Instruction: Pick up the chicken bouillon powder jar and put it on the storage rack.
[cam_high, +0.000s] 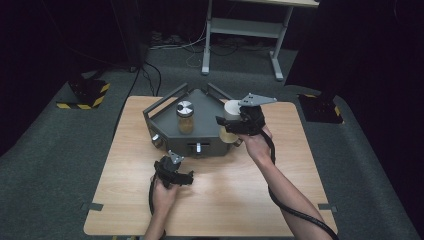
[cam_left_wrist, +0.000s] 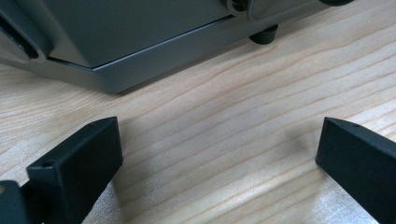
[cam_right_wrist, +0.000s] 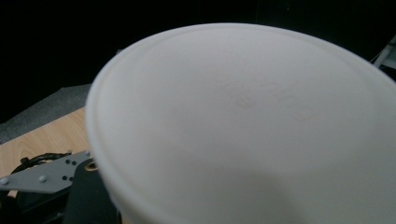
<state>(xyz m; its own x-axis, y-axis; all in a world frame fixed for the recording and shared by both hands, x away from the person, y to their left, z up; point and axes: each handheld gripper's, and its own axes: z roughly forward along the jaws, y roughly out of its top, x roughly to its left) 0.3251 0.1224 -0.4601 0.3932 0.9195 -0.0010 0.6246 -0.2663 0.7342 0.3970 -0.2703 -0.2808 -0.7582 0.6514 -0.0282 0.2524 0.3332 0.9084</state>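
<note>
White-lidded jar (cam_high: 231, 122) in right tool (cam_high: 235, 125)

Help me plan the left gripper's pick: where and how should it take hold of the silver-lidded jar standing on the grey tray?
Probably by the glass body just under the lid. The silver-lidded jar stands upright on the grey tray, so its round sides suit level jaws. Come in over the tray's low front wall; the left gripper is already open on the table.

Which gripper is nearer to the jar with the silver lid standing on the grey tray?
Right. The right gripper, shut on a white-lidded jar, is beside the tray's right edge. The left gripper rests on the table in front of the tray, farther from the silver-lidded jar.
</note>
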